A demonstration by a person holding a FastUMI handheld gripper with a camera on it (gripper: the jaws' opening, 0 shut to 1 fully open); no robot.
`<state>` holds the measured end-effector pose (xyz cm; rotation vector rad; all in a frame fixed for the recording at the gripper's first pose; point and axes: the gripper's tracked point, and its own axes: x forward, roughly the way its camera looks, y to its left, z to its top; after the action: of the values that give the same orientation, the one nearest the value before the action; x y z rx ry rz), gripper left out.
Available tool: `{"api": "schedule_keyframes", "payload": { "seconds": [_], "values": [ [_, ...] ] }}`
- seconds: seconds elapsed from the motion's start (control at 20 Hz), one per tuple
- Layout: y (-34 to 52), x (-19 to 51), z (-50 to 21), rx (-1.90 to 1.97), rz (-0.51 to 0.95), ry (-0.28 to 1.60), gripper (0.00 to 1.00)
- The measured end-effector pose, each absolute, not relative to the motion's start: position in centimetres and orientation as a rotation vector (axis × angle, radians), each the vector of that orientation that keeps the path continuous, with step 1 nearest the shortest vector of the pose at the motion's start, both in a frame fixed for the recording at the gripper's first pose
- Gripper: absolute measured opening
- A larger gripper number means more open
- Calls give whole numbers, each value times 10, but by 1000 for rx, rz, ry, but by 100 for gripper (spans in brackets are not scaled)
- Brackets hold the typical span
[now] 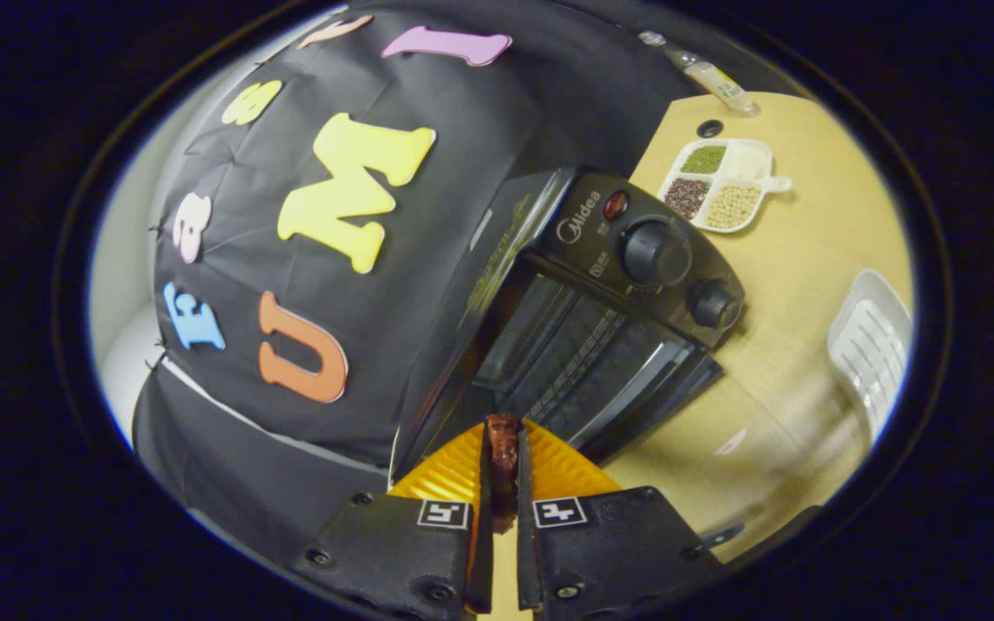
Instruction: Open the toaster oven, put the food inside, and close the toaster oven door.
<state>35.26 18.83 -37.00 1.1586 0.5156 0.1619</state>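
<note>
The gripper has its jaws drawn in narrow, both fingers pressing on a dark reddish-brown piece of food that stands as a thin, glossy, lumpy slab between them, its top poking just past the fingertips. Each finger body carries a small square black-and-white marker. Right behind the food sits a ribbed orange plate, its ridges fanning out on both sides of the fingers. Just beyond the plate stands the toaster oven, a black metal box with its glass door dropped open toward the gripper, so the wire rack inside shows as parallel bars. Its control panel has a red lamp, a large round knob and a smaller knob; the brand name "Midea" is printed beside the lamp. The oven rests on a light wooden bench, close to the cloth wall. Toward the bench's far edge lies a white divided tray with a small handle; its four compartments hold green, pale, dark reddish and tan dried beans or grains. Near the bench's side edge, well apart from the oven, is a white slatted rack.
</note>
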Motion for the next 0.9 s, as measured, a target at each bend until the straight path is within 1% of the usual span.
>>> {"api": "schedule_keyframes", "payload": {
  "seconds": [0.1,0.3,0.5,0.65,0.9],
  "values": [
    [196,376,-384,1201,94,492,14],
    [198,412,-397,1226,5,404,14],
    [206,433,-404,1195,-25,381,14],
    [204,436,-419,1157,-66,411,14],
    [200,432,-424,1016,-48,455,17]
  ]
}}
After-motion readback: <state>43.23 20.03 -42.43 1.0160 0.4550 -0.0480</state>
